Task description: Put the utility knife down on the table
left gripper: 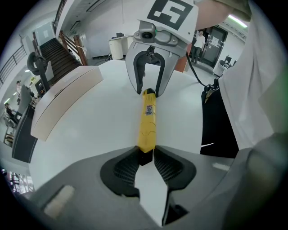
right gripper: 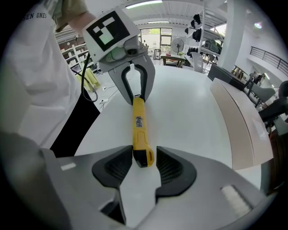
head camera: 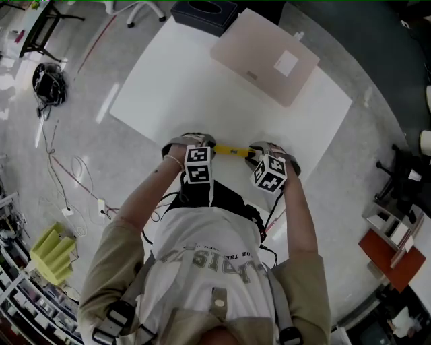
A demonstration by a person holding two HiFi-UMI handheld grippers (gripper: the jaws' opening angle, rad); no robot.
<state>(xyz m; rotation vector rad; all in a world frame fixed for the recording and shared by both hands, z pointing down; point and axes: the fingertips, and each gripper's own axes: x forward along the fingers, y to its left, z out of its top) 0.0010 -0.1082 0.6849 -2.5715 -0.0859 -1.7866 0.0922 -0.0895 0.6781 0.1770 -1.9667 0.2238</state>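
A glossy grey floor [head camera: 87,128], strewn with thin cables [head camera: 71,172] at the left, surrounds a white worktop [head camera: 188,87] set cornerwise in the head view. At the worktop's near edge the left gripper [left gripper: 146,153] points steeply down. Its jaws are clamped on the dark end of a yellow utility knife [left gripper: 147,119], with both ribbed pads pressing on it. From there the knife runs across to the right gripper [right gripper: 145,158], over the white surface; whether its body touches the worktop cannot be told. The right gripper's jaws stand apart around the knife's other, yellow end: one pad lies against it, the other shows a clear gap — no grip there. At the worktop's far corner sits a black box [head camera: 204,13], and right of it a flat pale-pink case [head camera: 264,57] lies on the white surface.
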